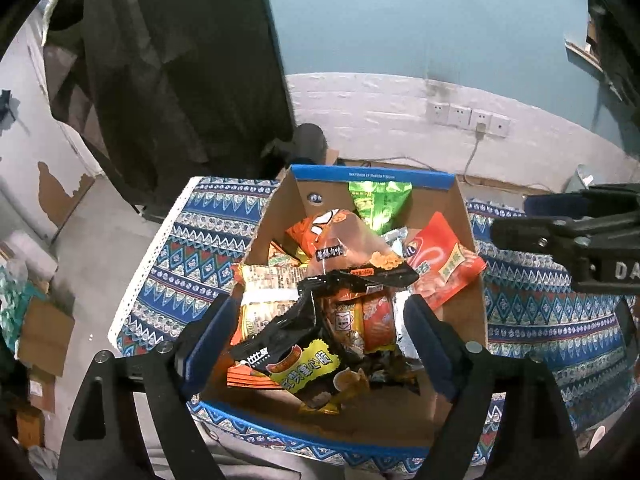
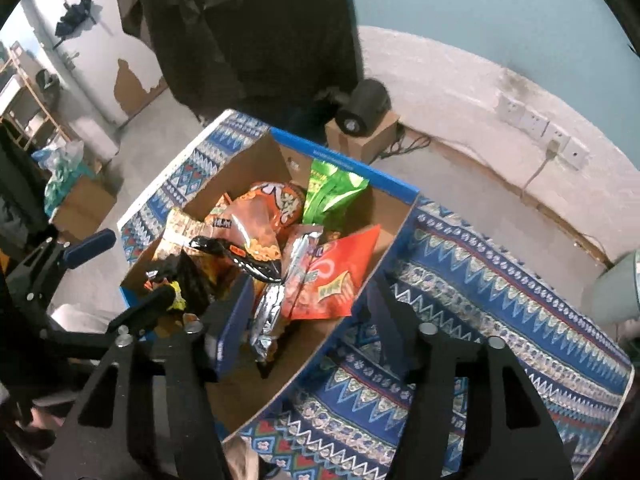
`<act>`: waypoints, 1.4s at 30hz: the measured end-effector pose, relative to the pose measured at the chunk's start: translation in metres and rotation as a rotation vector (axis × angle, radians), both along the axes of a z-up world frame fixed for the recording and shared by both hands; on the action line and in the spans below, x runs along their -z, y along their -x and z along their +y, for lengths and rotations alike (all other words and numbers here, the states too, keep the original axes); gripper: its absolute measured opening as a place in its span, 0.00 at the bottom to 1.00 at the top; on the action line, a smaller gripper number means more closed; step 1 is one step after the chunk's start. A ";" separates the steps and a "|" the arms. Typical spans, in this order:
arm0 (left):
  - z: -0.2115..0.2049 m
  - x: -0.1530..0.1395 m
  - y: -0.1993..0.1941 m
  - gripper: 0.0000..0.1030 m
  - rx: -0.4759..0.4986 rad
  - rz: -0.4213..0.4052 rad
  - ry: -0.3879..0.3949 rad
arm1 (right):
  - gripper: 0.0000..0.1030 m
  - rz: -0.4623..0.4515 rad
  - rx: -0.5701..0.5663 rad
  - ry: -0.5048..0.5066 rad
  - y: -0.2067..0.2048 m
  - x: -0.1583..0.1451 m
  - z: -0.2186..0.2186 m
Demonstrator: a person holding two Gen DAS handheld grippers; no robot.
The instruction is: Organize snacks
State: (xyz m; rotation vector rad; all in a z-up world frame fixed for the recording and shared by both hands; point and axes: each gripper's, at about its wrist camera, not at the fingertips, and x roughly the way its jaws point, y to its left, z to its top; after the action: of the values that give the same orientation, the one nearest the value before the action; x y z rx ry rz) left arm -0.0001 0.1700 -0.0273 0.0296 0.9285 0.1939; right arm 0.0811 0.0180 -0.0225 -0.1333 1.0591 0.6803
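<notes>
Two grippers spread, neither clasping anything | left gripper (image 1: 316, 340) hung over black packet (image 1: 288, 344) | right gripper (image 2: 308, 320) straddled wall of cardboard box (image 2: 394, 216) on worktop (image 2: 500, 280) | snacks heaped inside | risk: loose heap could spill if snagged.

Snack packets (image 1: 320, 300) lie piled in a cardboard box (image 1: 472, 312). The box sits on a cloth-covered table (image 2: 500, 300). A wall (image 1: 380, 112) stands behind.

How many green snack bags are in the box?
1. The green snack bag leans against the far wall of the cardboard box, behind the orange packets. More green ones may be buried under the pile.
</notes>
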 end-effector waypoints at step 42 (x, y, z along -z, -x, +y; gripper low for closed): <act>-0.037 -0.024 0.029 0.98 0.023 -0.093 -0.101 | 0.74 -0.174 0.077 0.008 0.058 -0.023 -0.083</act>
State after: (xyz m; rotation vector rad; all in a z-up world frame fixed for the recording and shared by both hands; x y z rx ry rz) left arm -0.0293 0.1327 -0.0032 0.1237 0.8246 0.2192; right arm 0.0229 -0.0650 0.0007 -0.1558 0.8953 0.5843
